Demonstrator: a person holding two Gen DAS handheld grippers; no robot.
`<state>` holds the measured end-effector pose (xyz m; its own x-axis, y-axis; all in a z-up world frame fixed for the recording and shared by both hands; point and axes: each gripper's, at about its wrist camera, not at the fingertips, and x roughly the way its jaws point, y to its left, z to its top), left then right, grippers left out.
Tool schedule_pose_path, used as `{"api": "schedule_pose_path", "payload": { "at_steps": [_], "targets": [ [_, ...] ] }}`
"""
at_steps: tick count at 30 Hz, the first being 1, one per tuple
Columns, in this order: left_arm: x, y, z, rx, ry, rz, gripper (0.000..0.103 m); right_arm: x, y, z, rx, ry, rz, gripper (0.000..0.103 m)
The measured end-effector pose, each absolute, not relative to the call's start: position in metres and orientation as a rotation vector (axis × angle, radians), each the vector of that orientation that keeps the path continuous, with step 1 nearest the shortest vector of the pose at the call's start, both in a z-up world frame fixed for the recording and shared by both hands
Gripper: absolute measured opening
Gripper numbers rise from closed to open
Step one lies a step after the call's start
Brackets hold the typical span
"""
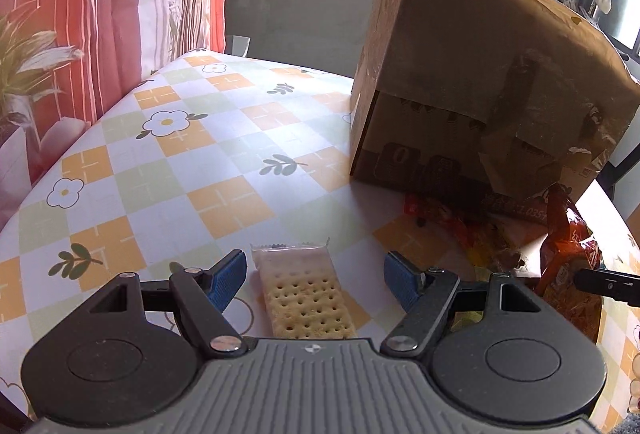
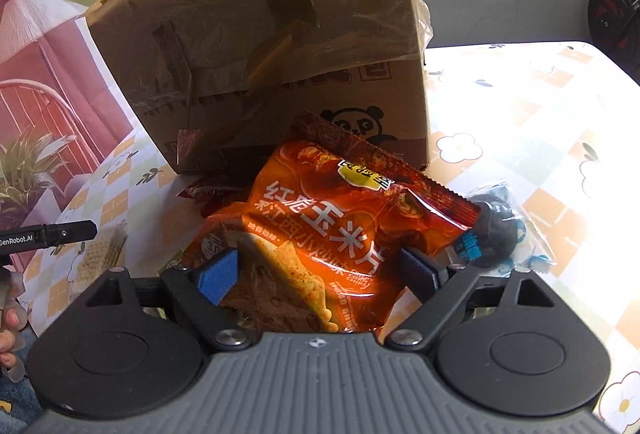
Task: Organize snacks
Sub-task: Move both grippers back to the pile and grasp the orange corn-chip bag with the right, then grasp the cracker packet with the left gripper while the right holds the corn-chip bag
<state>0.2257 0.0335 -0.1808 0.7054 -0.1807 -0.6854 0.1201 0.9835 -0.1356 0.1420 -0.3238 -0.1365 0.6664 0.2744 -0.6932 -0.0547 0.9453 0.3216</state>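
A clear packet of crackers (image 1: 306, 294) lies flat on the checked tablecloth between the blue pads of my left gripper (image 1: 315, 270), which is open and does not touch it. An orange chip bag (image 2: 340, 226) lies between the pads of my right gripper (image 2: 318, 270), also open and low over the bag. The same bag (image 1: 564, 254) shows at the right of the left wrist view. Behind the snacks stands a tall cardboard box (image 2: 280, 54), also seen as the cardboard box (image 1: 480, 74) on the right. Whether its top is open is hidden.
A dark round snack in a clear and blue wrapper (image 2: 496, 230) lies right of the chip bag, with a red packet (image 2: 216, 190) behind it by the box. The tablecloth (image 1: 180, 154) ends at a curtain on the left. A hand (image 2: 10, 330) shows at the lower left.
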Motion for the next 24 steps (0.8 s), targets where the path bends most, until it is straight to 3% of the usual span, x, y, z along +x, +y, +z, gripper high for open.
{"api": "schedule_pose_path", "payload": {
  "at_steps": [7,24],
  "targets": [
    [0.223,0.033,-0.183,-0.070,0.757,-0.163,0.078,0.134,-0.341,-0.122,0.422,0.726,0.141,0.103],
    [0.223,0.035,-0.190,-0.091,0.770,-0.152,0.078,0.154,-0.349,-0.147,0.649,0.818,0.089,0.103]
  ]
}}
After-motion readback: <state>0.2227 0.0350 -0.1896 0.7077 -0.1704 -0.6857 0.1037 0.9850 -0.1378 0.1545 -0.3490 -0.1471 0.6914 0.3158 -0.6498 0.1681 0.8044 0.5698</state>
